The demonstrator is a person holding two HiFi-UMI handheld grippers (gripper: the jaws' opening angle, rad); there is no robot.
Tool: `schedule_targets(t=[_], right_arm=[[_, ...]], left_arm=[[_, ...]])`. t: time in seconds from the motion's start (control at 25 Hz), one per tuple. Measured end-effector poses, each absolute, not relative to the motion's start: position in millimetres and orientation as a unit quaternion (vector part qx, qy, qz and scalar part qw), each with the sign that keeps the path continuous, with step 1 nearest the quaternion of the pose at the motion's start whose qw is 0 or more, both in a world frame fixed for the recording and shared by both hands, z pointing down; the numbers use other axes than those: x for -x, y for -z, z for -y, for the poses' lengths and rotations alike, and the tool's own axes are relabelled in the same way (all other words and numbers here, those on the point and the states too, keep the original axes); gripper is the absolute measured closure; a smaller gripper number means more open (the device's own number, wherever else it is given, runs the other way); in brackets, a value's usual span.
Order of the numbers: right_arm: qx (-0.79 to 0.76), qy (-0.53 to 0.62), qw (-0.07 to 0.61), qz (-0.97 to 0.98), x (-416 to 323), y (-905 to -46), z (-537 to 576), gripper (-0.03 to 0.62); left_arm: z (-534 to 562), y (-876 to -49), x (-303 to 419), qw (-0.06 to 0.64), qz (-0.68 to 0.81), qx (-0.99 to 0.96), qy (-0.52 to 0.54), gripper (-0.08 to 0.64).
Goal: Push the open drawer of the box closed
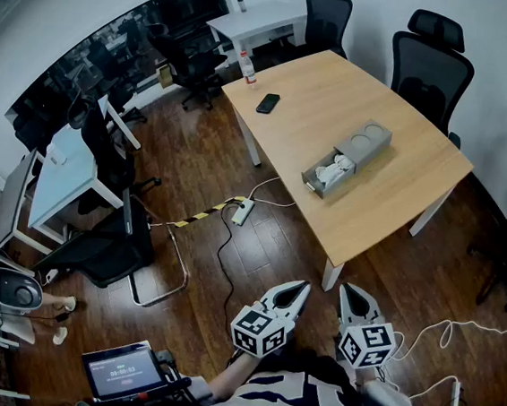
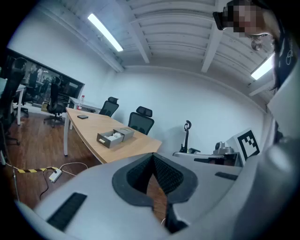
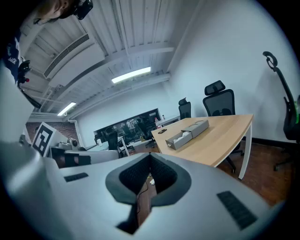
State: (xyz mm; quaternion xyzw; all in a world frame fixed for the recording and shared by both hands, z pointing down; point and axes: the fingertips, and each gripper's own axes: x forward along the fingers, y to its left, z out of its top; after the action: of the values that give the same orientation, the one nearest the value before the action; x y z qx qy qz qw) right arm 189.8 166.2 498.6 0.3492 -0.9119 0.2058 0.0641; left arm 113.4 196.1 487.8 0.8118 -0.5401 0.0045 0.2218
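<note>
A black phone lies near the left corner of the wooden counter. The left gripper hangs above the wood floor, well short of the counter's near corner, its jaws closed on nothing. The grey box sits toward the counter's right edge, its drawer pulled out toward the long near edge, with white items inside. Just beside the left one, the right gripper likewise has its jaws closed and empty

White contents of the open drawer too small to name (likewise the readout on the small screen).
</note>
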Motion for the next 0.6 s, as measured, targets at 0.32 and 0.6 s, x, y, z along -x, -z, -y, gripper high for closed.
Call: schedule_targets(t=[0.32, 0.6], right_arm=[[-0.357, -0.207, 0.072, 0.908, -162, -512, -114, 0.594], [-0.384, -0.209, 0.069, 0.897, -104, -514, -55, 0.594]], left_arm=[[-139, -504, -86, 0.231, 0.525, -0.819, -0.008, 0.561], [-69, -498, -23, 0.224, 0.499, -0.837, -0.013, 0.561]])
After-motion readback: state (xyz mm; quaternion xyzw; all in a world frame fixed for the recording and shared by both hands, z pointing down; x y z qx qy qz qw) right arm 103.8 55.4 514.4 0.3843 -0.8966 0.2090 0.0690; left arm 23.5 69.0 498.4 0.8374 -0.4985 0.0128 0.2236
